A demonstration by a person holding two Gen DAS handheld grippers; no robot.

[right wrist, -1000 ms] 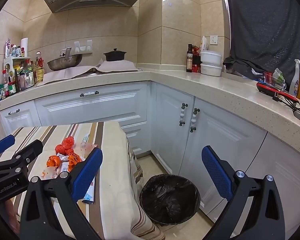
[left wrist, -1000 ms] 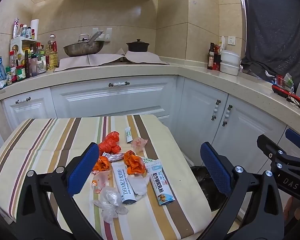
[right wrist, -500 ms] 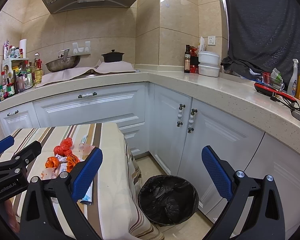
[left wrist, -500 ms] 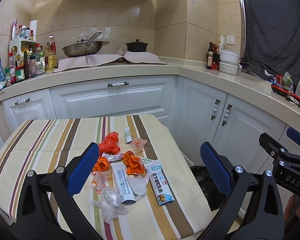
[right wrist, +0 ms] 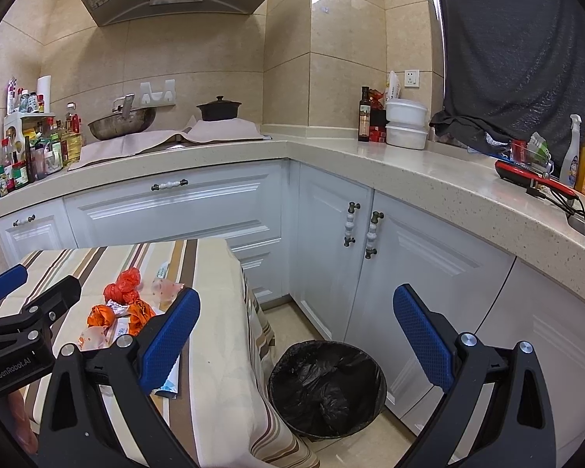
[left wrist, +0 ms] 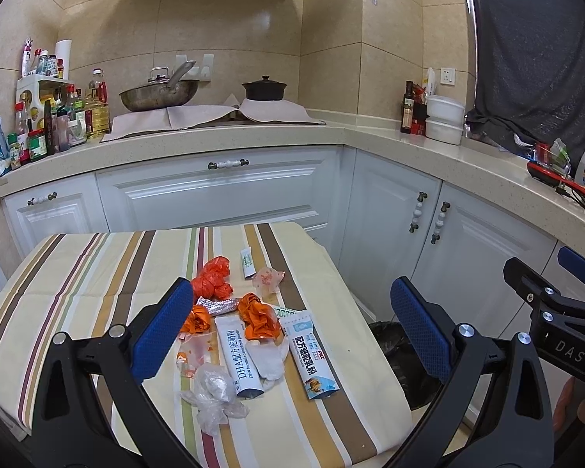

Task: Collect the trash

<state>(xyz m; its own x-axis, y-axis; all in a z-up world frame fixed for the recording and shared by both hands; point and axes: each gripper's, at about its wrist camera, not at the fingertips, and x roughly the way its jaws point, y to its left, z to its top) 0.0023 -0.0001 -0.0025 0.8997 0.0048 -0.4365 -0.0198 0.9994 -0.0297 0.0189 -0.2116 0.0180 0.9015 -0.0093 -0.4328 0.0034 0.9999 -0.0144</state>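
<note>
Trash lies in a heap on the striped tablecloth [left wrist: 97, 273]: crumpled orange wrappers [left wrist: 258, 316], a red bag [left wrist: 212, 277], two white milk-powder sachets [left wrist: 238, 357], a clear plastic wad [left wrist: 214, 390] and a foil strip [left wrist: 218, 306]. My left gripper [left wrist: 292, 331] hovers open above the heap, touching nothing. Over the floor my right gripper [right wrist: 298, 339] stands open and empty, above a black-lined bin [right wrist: 327, 386] beside the table. The same heap [right wrist: 124, 308] shows at the left of the right wrist view.
White cabinets [right wrist: 331, 234] run along two walls under a beige counter [right wrist: 429, 179]. A wok [left wrist: 158, 95], a black pot [left wrist: 264, 89] and several bottles [left wrist: 46, 124] stand on it. The bin's rim [left wrist: 394, 331] sits just off the table's right edge.
Both grippers have drifted only slightly; the right wrist view has shifted a little toward the bin. Both stay open and the trash has not moved.
</note>
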